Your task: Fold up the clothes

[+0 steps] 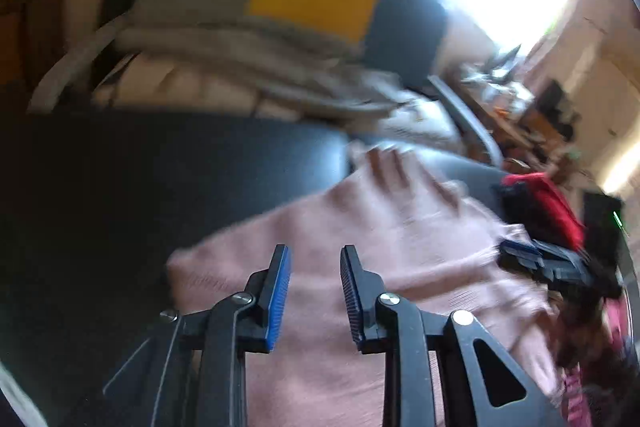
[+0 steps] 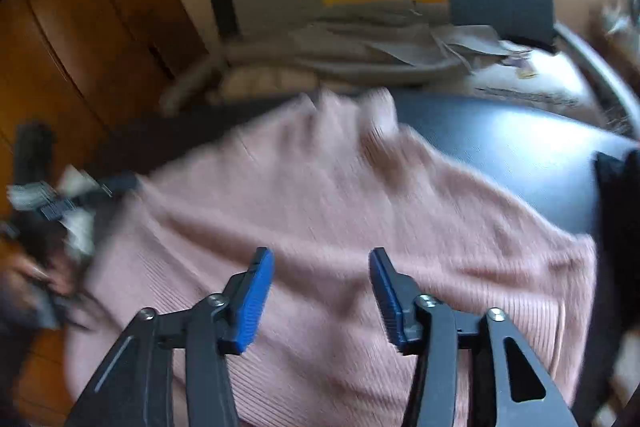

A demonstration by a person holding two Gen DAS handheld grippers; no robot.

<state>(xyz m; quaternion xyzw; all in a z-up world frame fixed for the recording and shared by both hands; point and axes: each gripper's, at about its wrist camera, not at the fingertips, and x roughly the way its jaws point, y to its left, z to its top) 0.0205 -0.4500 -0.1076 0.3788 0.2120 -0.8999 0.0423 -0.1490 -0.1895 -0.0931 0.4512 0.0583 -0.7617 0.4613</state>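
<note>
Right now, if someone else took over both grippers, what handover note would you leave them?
Left gripper: open, nothing between its fingers, above the pink sweater.
Right gripper: open wider, also empty, above the same sweater.
The sweater lies spread and rumpled on the dark table; the frames are blurred, so any fold already made cannot be confirmed.
Left to do: regrasp an edge and fold.

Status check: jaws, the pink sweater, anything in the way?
Left gripper and right gripper: jaws open, nothing between them. Pink sweater lies rumpled on the dark table, not gripped. Nothing lying on the sweater.
</note>
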